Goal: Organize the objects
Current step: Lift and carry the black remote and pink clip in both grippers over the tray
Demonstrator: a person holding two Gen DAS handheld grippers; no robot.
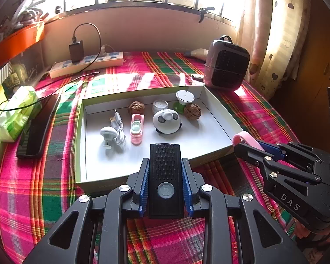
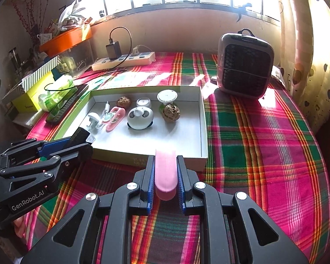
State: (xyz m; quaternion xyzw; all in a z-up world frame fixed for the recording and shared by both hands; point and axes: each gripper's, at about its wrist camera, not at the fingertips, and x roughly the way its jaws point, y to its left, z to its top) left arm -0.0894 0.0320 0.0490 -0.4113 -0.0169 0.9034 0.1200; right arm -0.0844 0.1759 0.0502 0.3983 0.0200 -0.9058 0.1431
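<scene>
My left gripper point(image 1: 165, 176) is shut on a black ribbed device with a round grey button point(image 1: 165, 176), held just over the near edge of the white shallow box point(image 1: 220, 118). My right gripper point(image 2: 165, 176) is shut on a pink oblong object point(image 2: 165, 171), held in front of the box's near right rim point(image 2: 202, 132). In the box lie two walnuts point(image 1: 136, 107), a panda-shaped gadget point(image 1: 166, 121), a pink clip-like case point(image 1: 136, 128), a white cable with a small white holder point(image 1: 112, 134), a small round jar point(image 1: 160, 106) and a green-and-white stand point(image 1: 183, 101).
The plaid cloth point(image 2: 264, 143) covers the table. A small heater point(image 2: 244, 66) stands at the back right, a power strip point(image 1: 88, 63) with a charger at the back. A black phone point(image 1: 38, 127), a tissue pack point(image 1: 15, 114) and boxes sit at the left.
</scene>
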